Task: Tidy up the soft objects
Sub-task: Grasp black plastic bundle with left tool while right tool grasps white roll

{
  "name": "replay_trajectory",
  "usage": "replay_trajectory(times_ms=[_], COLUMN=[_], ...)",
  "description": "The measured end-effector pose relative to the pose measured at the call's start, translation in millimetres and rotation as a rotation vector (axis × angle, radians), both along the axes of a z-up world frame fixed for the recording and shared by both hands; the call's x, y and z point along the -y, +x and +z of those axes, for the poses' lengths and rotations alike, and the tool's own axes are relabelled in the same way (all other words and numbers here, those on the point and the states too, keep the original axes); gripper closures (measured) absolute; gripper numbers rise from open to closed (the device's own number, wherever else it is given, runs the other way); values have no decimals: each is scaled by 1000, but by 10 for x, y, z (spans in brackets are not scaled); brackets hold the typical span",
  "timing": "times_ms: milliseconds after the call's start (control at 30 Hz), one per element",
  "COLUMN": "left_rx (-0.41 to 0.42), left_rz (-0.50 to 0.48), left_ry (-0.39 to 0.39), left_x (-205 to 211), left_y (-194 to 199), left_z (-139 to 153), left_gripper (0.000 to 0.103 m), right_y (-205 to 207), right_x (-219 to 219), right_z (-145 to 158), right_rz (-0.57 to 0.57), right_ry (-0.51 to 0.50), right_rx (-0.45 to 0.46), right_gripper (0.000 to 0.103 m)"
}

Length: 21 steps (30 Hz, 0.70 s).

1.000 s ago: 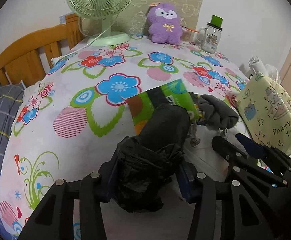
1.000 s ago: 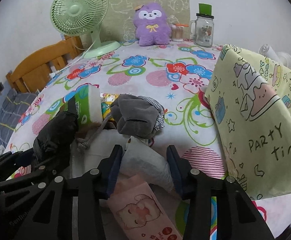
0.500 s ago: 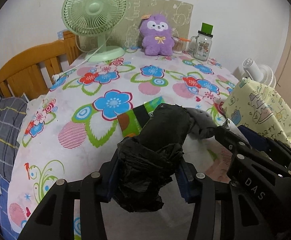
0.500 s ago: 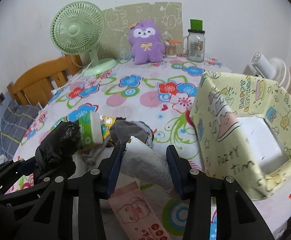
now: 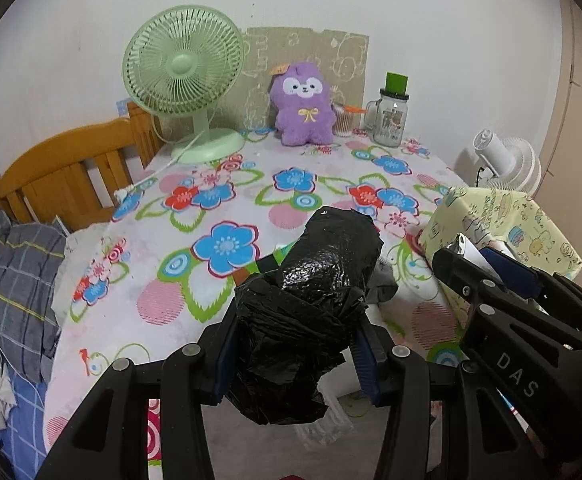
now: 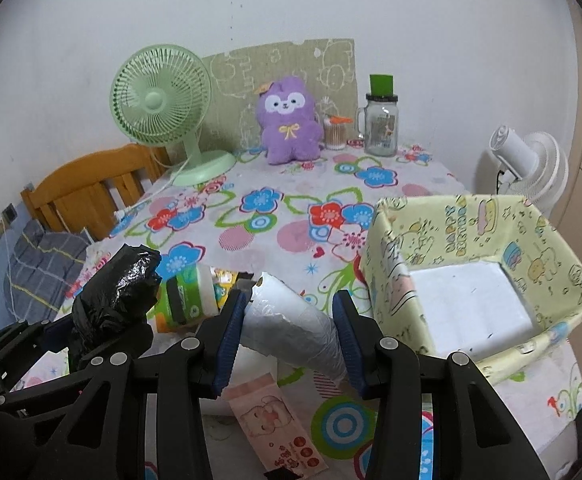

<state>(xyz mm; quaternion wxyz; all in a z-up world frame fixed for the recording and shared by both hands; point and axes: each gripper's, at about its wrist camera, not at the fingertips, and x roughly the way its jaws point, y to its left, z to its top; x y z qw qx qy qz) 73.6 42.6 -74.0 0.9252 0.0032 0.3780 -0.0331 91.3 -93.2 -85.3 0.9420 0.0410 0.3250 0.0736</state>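
Above the flower-printed table [image 6: 291, 216], the left hand-held gripper [image 5: 297, 344] clamps a crumpled black plastic bag roll [image 5: 315, 300] and the right hand-held gripper [image 6: 291, 332] pinches a white plastic bag roll [image 6: 295, 324], both lifted beside the open yellow cartoon-print box [image 6: 531, 240]. Slick film could slip from the pads or snag the box's soft rim, though the grip depth is hard to judge. A green desk fan [image 6: 159, 104] and purple plush toy [image 6: 287, 120] stand by the white wall.
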Motion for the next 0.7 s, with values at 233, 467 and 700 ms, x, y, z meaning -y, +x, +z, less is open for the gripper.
replay_trajectory(times_ms=[233,467,700], left_rx=[37,72,89], left_rz=[-6,-14,-25], left_ry=[8,6,7], left_x=[40,101,202], left_y=[-66,-94,-60], left_z=[197,394,513], left_gripper=[52,52,52], right_y=[-112,-181,-183], right_x=[51,114,201], right_z=[217,441,587], right_rz=[0,-5,-16], right_ry=[5,8,11], right_rx=[39,80,105], right_gripper=[54,54,54])
